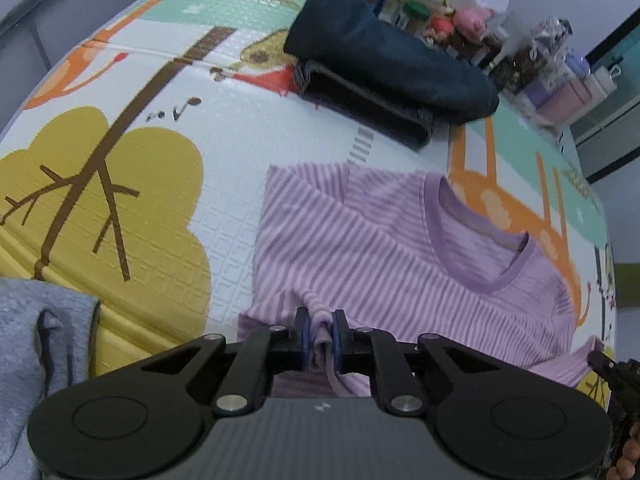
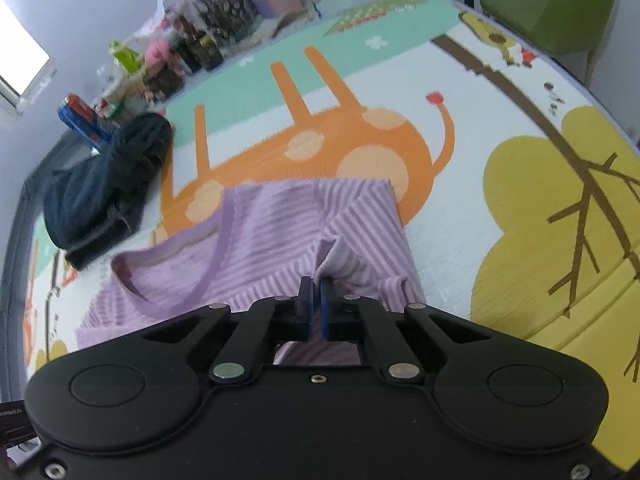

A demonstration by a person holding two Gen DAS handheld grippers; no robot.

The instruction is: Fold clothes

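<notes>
- The left gripper (image 1: 321, 330) is seen clenched on a bunched fold of the purple striped shirt (image 1: 360, 248), the cloth pinched between its blue pads at 6 o'clock in the left wrist view.
- The right gripper (image 2: 315, 300) is likewise closed on a raised pleat of the shirt (image 2: 280, 240), cloth being seen between its almost touching pads.
- The shirt is spread on the play mat (image 1: 168, 168), collar side up; in the left wrist view its body runs from the gripper toward 12 o'clock, the neckline at about 2 o'clock.
- One sleeve side appears already turned in over the body, so the folding is judged partly done; with both near edges gripped, a further fold of the shirt is judged to be the step in hand.
- Dark jeans (image 1: 384, 76) lie folded at 12 o'clock on the mat, well apart from the shirt, and are judged finished.
- A grey garment (image 1: 36, 344) lies crumpled at 9 o'clock beside the left gripper and is judged still to be folded.
- Bottles and packets (image 2: 192, 40) are lined up along the far edge of the mat; their labels are too blurred to be read.
- A scrap of white lettering is visible on a dark tag at the lower left edge of the right wrist view, but it cannot be made out.
- No brand can be read anywhere.
</notes>
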